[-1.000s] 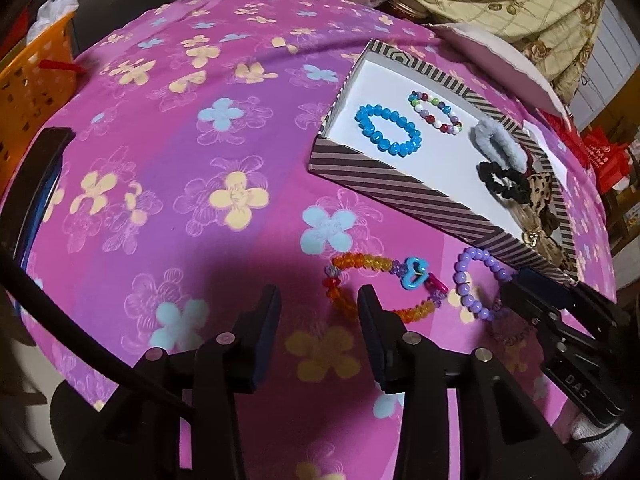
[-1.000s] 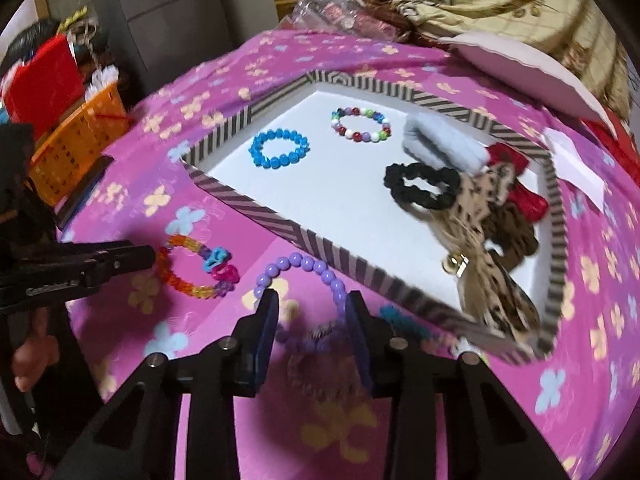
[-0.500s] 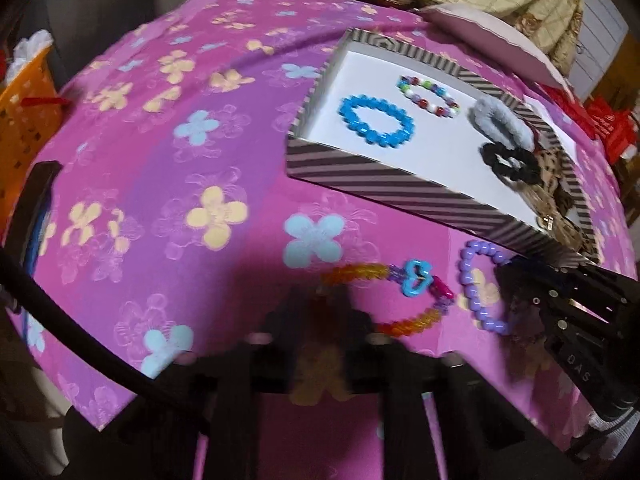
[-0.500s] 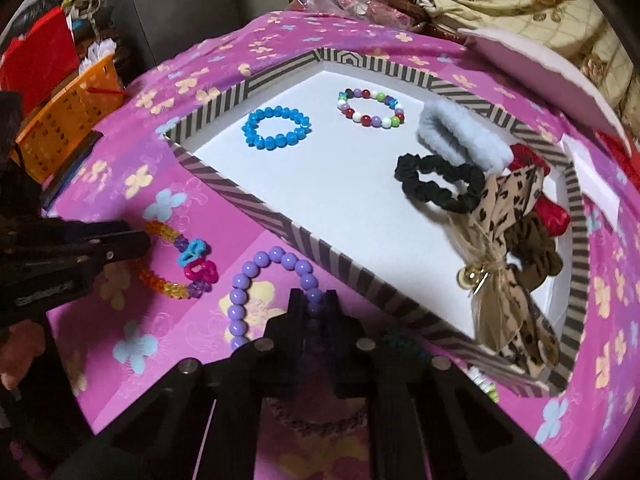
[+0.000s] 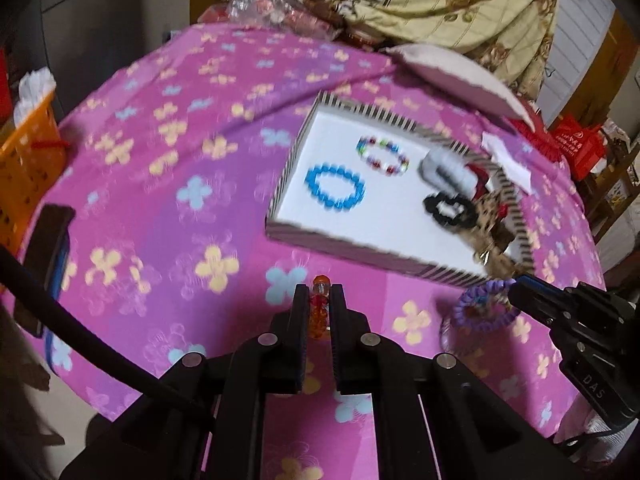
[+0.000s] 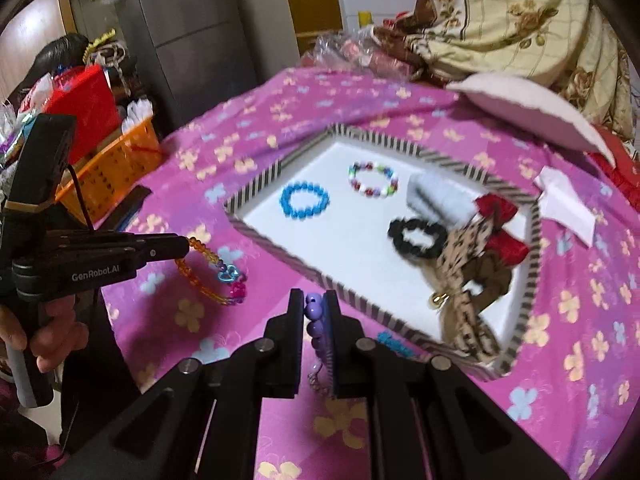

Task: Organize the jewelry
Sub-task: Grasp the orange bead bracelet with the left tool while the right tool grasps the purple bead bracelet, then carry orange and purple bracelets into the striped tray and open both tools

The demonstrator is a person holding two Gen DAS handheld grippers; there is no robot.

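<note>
I had the orange bead bracelet [image 6: 208,268] pinched at 1 end in the left tool [image 5: 319,312], the rest hanging off its tip above the floral bench [image 5: 168,208]. The purple bead bracelet [image 6: 314,320] sat clamped between the narrow jaws of the right tool [image 6: 314,330], its loop dangling below. I judged both were lifted clear so they could go over the near wall of the striped box [image 6: 256,186], which lay just ahead of both tools. Inside it lay a blue bracelet [image 6: 304,200], a multicolour bracelet [image 6: 372,180] and a black scrunchie [image 6: 418,238]. Both tools pointed forward, roughly level, the left one held by a hand [image 6: 48,328].
</note>
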